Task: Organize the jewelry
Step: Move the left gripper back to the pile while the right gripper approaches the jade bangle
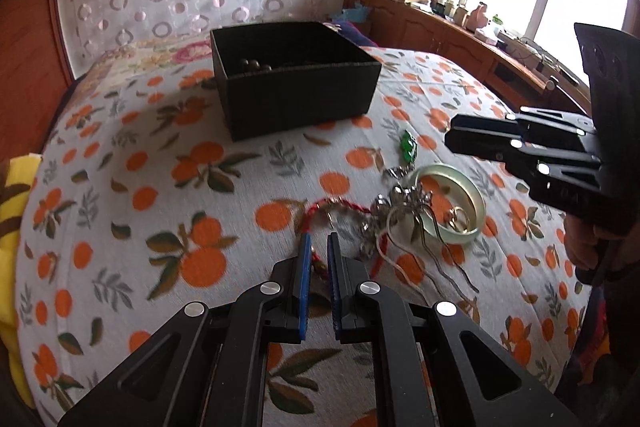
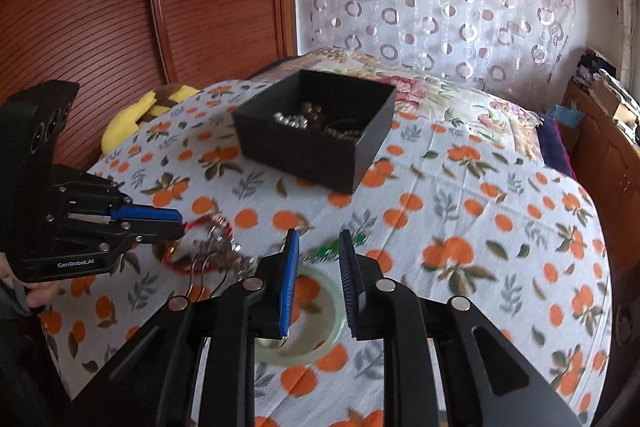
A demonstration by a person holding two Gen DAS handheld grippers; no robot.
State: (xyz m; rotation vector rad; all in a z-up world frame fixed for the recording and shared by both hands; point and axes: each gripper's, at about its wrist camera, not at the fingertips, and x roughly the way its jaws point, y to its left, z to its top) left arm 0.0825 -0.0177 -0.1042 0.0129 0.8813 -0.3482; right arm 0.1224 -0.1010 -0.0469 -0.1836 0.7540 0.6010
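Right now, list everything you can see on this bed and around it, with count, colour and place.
box: one, black, open, far middle of bedspread, beads and chains inside
bangle: one, pale green, near right
red cord: one, left of bangle
metal jewelry pile: several, silver, tangled between cord and bangle
green beads: one cluster, beyond bangle
bedspread: one, white with orange fruit
plush: one, yellow and brown, bed's left edge
left tongs: black, blue pads, nearly shut, over red cord
right tongs: black, blue pads, apart, above bangle

Jewelry heap on my bedspread: pale green bangle (image 1: 452, 203) lying flat, red cord bracelet (image 1: 332, 205) tangled alongside, black box (image 1: 296, 79) open behind, beads inside.
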